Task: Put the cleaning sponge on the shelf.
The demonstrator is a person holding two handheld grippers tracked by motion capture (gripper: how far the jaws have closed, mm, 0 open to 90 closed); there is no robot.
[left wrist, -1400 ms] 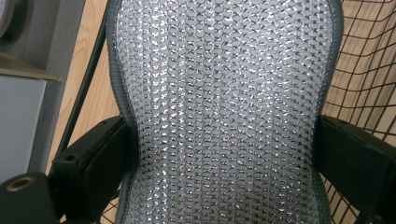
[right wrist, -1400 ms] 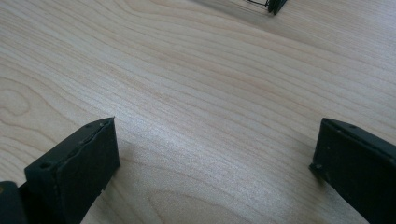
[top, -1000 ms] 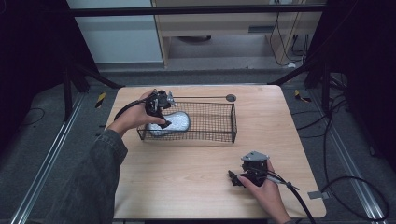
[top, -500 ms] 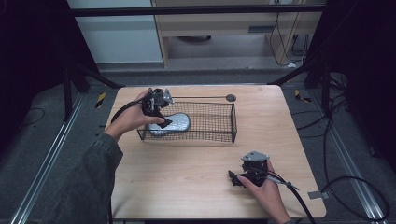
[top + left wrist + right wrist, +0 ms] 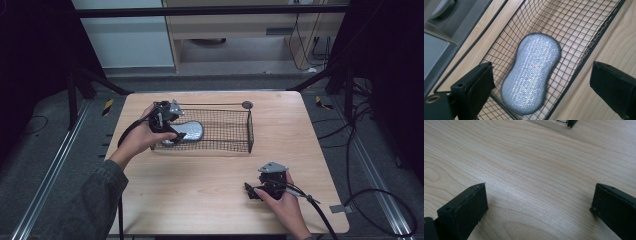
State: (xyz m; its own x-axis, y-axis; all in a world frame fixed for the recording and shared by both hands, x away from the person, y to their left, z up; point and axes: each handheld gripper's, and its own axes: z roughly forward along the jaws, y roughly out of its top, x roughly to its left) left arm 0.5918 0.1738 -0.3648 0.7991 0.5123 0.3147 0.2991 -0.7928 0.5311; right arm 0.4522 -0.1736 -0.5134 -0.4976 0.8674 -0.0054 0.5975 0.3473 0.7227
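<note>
A: What's in the black wire-mesh basket?
B: One silvery, peanut-shaped scouring pad, lying flat on the basket floor at its left end.
A: And the left tool?
B: Poised over that end, jaws spread wide, straddling the pad without touching.
A: The right tool?
B: Resting low on the pale wood-grain counter, jaws spread, gripping nothing.
</note>
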